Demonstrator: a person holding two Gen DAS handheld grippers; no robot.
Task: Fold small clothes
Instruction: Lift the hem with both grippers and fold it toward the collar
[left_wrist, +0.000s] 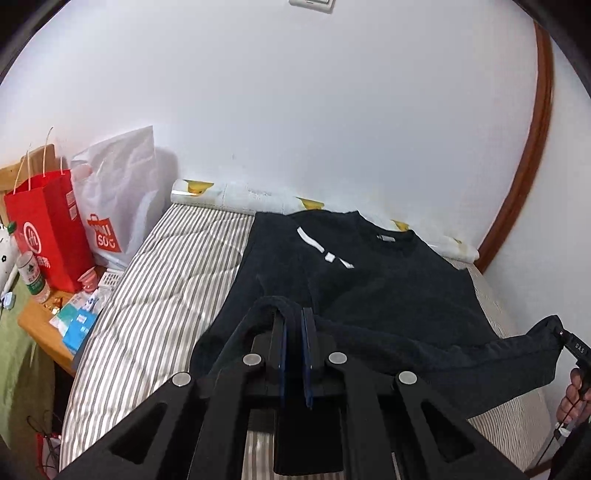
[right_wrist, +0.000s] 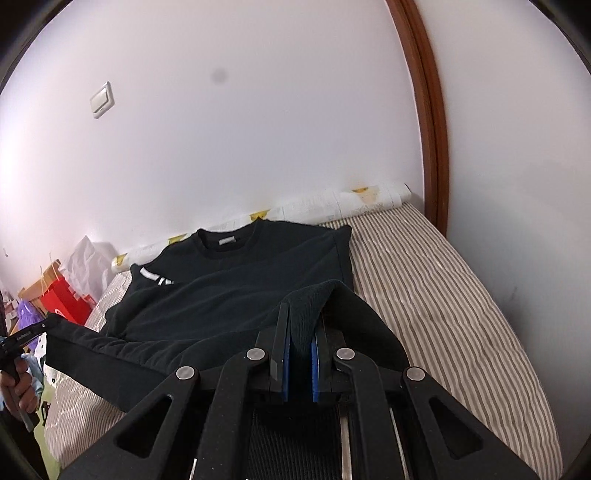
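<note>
A black sweatshirt (left_wrist: 373, 284) with white marks on one sleeve lies on the striped bed, collar toward the wall. Its near hem is lifted off the bed and stretched between both grippers. My left gripper (left_wrist: 293, 314) is shut on the hem's left corner, the cloth bunched over its fingertips. In the right wrist view my right gripper (right_wrist: 303, 314) is shut on the other corner of the sweatshirt (right_wrist: 240, 280), ribbed hem pinched between its blue pads. The right gripper also shows at the far right edge (left_wrist: 570, 341), the left one at the left edge (right_wrist: 26, 338).
The striped mattress (left_wrist: 155, 288) runs to a white wall with a rolled patterned sheet (left_wrist: 240, 195) along it. Left of the bed a wooden side table (left_wrist: 40, 325) holds a red paper bag (left_wrist: 48, 225), a white shopping bag (left_wrist: 118, 192) and bottles. A brown door frame (right_wrist: 428, 122) stands right.
</note>
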